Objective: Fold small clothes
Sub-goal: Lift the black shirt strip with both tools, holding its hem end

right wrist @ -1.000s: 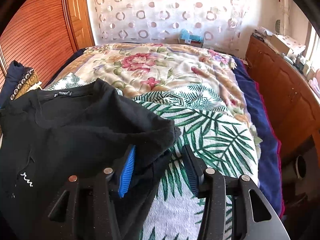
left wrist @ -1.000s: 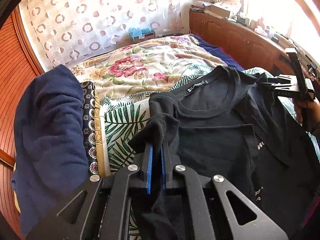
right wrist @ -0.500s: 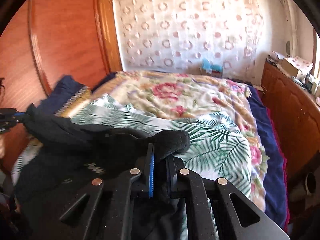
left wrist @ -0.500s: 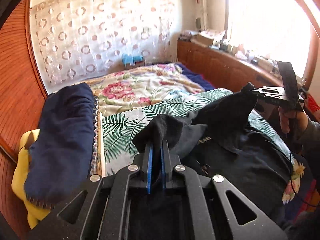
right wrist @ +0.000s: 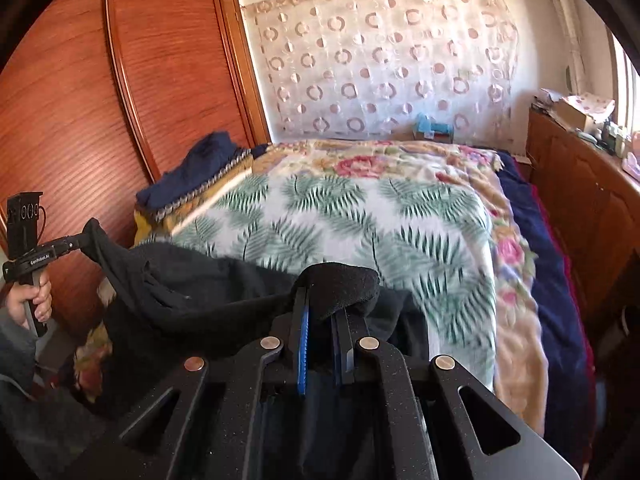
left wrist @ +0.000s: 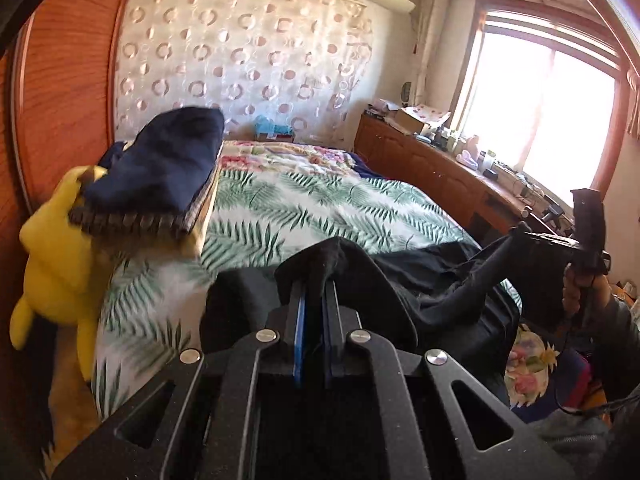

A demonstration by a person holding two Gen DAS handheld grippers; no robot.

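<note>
A black T-shirt (left wrist: 436, 280) hangs stretched between my two grippers above the near end of the bed. My left gripper (left wrist: 314, 292) is shut on one bunched shoulder of it. My right gripper (right wrist: 322, 300) is shut on the other shoulder of the T-shirt (right wrist: 192, 280). Each gripper shows in the other's view: the right one (left wrist: 516, 236) at the right, the left one (right wrist: 86, 236) at the left, both with cloth in their tips. The shirt's lower part drops out of sight below the grippers.
The bed carries a palm-leaf blanket (right wrist: 360, 216) over a floral one (right wrist: 380, 160). A pile of folded navy clothes (left wrist: 160, 168) and a yellow plush toy (left wrist: 60, 260) lie at the bed's left edge by the wooden wardrobe (right wrist: 120, 100). A wooden cabinet (left wrist: 432, 168) runs along the right.
The right gripper closed on the shirt's shoulder. Both grippers then lifted the shirt off the blanket and drew back toward the bed's near end.
</note>
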